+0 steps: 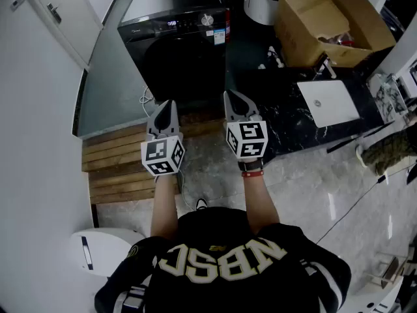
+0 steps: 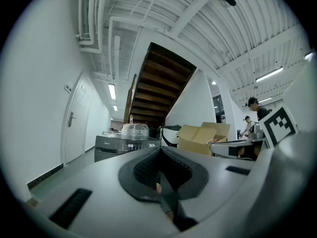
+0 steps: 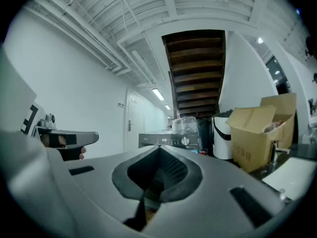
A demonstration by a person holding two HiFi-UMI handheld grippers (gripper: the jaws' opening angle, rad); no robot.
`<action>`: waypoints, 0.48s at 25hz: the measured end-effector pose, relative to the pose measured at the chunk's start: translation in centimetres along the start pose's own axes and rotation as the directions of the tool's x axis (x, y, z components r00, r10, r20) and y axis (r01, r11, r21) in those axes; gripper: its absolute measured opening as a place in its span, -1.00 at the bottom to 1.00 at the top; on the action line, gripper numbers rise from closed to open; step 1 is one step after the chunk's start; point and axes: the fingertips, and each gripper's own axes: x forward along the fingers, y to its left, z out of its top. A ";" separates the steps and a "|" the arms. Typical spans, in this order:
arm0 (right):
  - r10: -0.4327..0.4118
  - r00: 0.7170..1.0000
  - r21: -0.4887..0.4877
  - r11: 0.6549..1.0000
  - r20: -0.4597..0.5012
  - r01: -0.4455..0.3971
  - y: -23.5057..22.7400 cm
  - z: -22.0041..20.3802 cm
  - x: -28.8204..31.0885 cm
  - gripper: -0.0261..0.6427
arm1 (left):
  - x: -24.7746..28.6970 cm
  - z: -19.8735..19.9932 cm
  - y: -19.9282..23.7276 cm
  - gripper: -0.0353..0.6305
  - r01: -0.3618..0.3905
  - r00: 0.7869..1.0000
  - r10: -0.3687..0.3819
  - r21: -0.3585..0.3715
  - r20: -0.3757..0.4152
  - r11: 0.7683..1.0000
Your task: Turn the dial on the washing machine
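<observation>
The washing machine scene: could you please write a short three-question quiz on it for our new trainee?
1. True or false: the right gripper touches the dial on the washing machine.
2. In the head view, what stands to the right of the washing machine? A) cardboard box B) ladder C) bicycle
3. Fill in: the jaws of the left gripper and of the right gripper are both ____.
Key: 1 false; 2 A; 3 shut.

White walls [image 1: 39, 109], marble floor [image 1: 313, 188], wooden pallet [image 1: 114, 168], cardboard box [image 1: 326, 25], staircase [image 3: 195, 73]
</observation>
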 end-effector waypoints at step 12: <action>-0.022 1.000 -0.020 1.000 0.010 0.022 4.7 -0.1 4.3 -0.90 | 0.6 0.0 5.8 -0.87 0.049 0.999 -0.049 -0.017 0.007 0.999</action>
